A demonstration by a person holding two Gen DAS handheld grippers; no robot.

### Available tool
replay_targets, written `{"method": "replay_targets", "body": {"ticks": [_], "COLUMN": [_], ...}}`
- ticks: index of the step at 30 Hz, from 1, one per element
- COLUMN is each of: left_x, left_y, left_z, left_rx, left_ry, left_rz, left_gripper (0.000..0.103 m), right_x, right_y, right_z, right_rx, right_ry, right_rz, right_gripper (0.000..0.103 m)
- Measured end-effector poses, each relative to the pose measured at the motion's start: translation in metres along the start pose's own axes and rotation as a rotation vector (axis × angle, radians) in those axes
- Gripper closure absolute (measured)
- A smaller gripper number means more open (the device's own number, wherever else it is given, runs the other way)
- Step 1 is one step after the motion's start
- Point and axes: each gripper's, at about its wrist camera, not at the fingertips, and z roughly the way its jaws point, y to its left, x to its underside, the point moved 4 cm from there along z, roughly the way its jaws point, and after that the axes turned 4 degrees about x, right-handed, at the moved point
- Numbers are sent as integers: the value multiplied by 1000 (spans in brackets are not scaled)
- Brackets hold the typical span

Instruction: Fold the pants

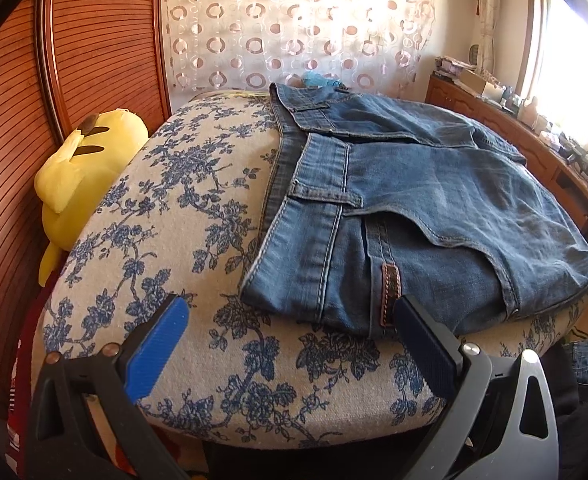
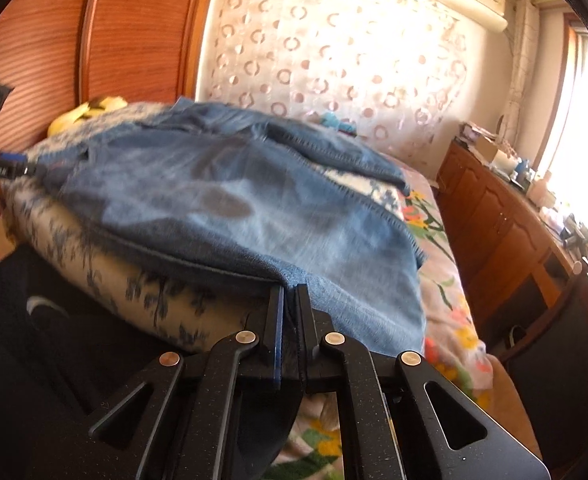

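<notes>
The blue jeans lie partly folded on a floral-print cushion, waistband toward the left of the left-wrist view, long axis running rightward toward the wooden cabinet. A leather patch faces the near edge. The right gripper is clamped on the denim's near edge, cloth pinched between its pads. The left gripper stands wide, holding nothing, one finger just beside the patch. A yellow plush toy rests against the slatted wooden panel.
</notes>
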Motion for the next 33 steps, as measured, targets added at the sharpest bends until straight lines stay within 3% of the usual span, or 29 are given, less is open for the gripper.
{"method": "replay_targets", "body": {"ticks": [2, 12, 17, 20, 22, 33], "left_x": [-2, -13, -10, -10, -10, -37], "left_y": [3, 24, 21, 19, 18, 6], "left_z": [0, 8, 16, 15, 12, -46], "left_rx": [11, 46, 63, 74, 72, 125], "left_ry": [-7, -19, 4, 16, 15, -116], "left_rz": [-6, -62, -71, -76, -62, -48], "left_gripper": [5, 50, 59, 83, 92, 99], "right_x": [-6, -25, -29, -29, -29, -52], "right_y": [-1, -3, -5, -6, -8, -22], "right_z": [2, 9, 8, 8, 7, -15], "right_rx": [-2, -5, -4, -8, -11, -23], "right_ry": [-9, -30, -32, -23, -17, -64], "right_rz": [25, 58, 54, 59, 68, 83], "right_gripper": [101, 101, 101, 101, 101, 101]}}
